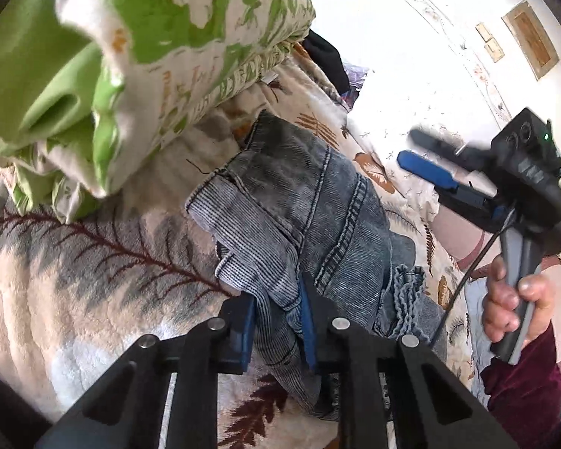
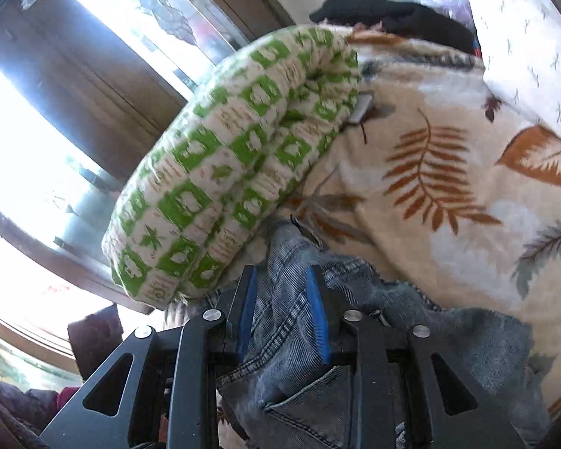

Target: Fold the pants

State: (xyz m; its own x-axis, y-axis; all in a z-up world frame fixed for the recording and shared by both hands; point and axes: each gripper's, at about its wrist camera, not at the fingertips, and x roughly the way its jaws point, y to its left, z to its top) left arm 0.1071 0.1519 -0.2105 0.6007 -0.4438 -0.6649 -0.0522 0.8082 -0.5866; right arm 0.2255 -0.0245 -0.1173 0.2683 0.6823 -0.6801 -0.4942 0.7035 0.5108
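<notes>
Grey-blue denim pants lie bunched on a leaf-print blanket. My left gripper is shut on a fold of the pants near their lower edge. In the left wrist view my right gripper hangs in the air to the right of the pants, its blue-padded fingers apart with nothing between them, held by a hand. In the right wrist view the pants lie under and between the right gripper's spread fingers.
A rolled green-and-white quilt lies just beyond the pants, also in the right wrist view. A black garment sits further back. A window is at the left. A white sheet covers the far right.
</notes>
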